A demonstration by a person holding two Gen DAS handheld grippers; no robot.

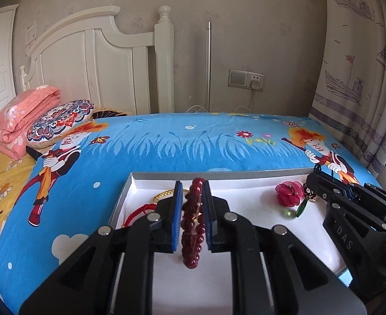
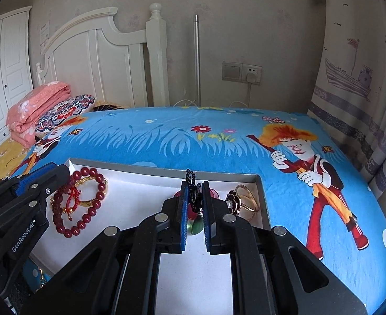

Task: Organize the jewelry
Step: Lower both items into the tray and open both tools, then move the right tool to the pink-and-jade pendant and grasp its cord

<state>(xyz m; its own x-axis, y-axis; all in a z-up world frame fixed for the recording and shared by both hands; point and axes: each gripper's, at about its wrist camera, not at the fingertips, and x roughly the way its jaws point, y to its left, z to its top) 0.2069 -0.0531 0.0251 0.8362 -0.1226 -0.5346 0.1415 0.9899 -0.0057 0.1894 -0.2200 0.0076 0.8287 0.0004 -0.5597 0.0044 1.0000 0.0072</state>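
Left wrist view: nearest to us, the left gripper (image 1: 191, 186) has its jaws clenched on a dark red bead bracelet (image 1: 192, 223), which stands on edge between the blue pads above the white floor of a shallow grey-rimmed tray (image 1: 213, 175). Just beyond we see a gold bangle (image 1: 164, 195) and a red cord (image 1: 137, 214) lying in the tray's left part. To the right, a pink flower ornament (image 1: 289, 193) rests on the tray floor, and the right gripper (image 1: 321, 177) comes in beside it. In the right wrist view its jaws grasp a black braided cord (image 2: 193, 187), with a green bead (image 2: 196, 227) below and a gold ring (image 2: 246, 199) in the far right corner. The tray sits on a bed with a blue cartoon blanket (image 1: 166, 141); farther back stand a white headboard (image 1: 93, 60) and a wall socket (image 1: 246, 79).
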